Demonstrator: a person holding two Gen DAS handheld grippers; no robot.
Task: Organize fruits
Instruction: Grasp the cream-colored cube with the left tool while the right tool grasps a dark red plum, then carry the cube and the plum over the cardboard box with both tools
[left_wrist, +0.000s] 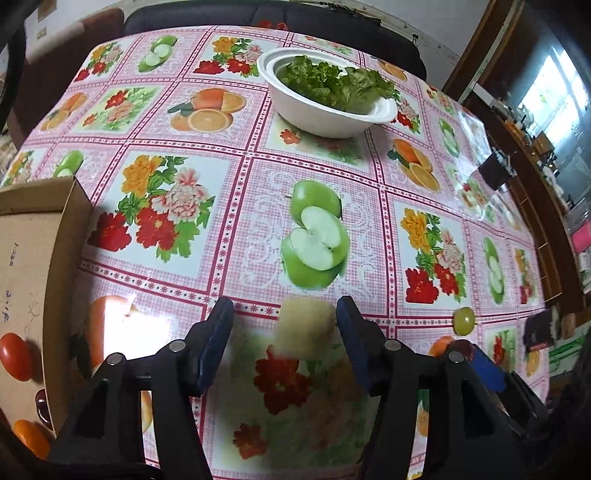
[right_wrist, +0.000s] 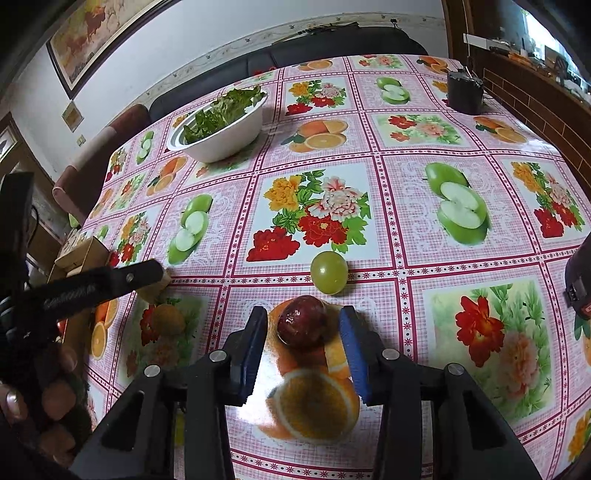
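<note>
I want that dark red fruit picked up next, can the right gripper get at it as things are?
Probably yes. The right gripper is open, with the red fruit already between its fingers on the table. Nothing blocks it; the green grape sits just beyond, apart.

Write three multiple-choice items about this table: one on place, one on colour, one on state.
1. Where is the grape?
A on a plate
B on the cloth, beyond the red fruit
C on a chair

2. The bowl is:
A white
B blue
C black

3. The right tool is:
A shut on the grape
B open, astride the red fruit
C out of view

Answers: B, it lies on the cloth past the fruit; A, its wall is white; B, gaps show on both sides of the fruit.
</note>
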